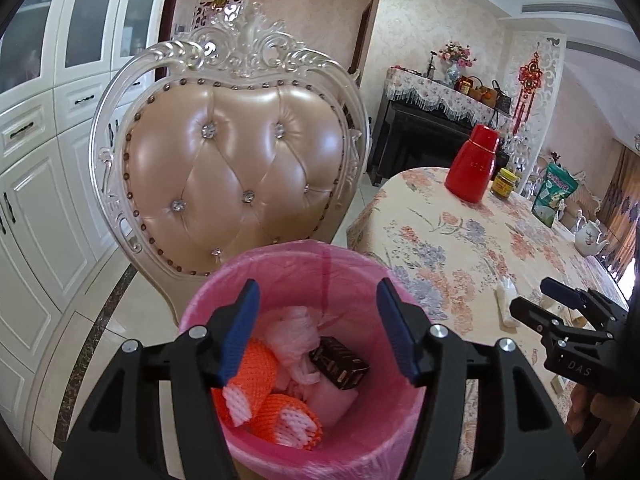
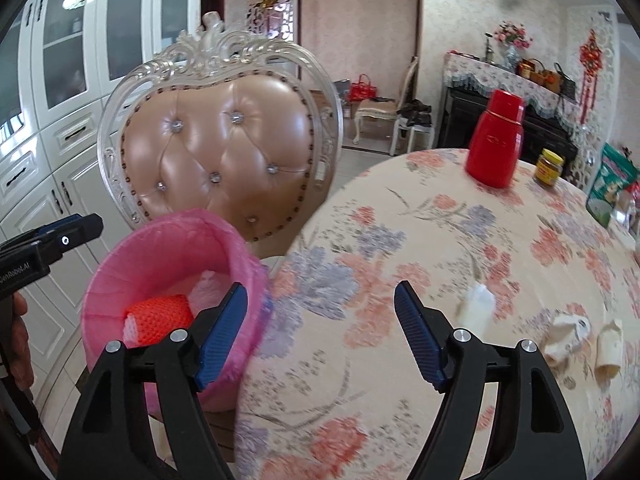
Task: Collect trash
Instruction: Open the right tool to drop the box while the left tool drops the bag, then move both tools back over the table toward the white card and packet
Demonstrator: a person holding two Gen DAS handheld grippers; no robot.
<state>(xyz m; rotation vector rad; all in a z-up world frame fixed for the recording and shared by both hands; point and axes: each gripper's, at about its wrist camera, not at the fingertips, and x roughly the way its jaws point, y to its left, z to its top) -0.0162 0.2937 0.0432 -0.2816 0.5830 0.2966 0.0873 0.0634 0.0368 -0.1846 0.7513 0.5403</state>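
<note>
- The left gripper [image 1: 316, 328] is released, empty, above the pink bin [image 1: 256, 272] at lower centre.
- The right gripper [image 2: 318, 332] is released, empty, over the table [image 2: 440, 240].
- Paper scraps [image 2: 568, 336] lie at lower right.

Tufted chair [image 1: 236, 168]; red flask [image 2: 495, 144], jar [image 2: 549, 168] on floral tablecloth [image 2: 400, 240].

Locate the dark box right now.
Left wrist view: the dark box lies inside the pink-lined bin, right of the orange foam nets, beside the crumpled pink bag.
</note>
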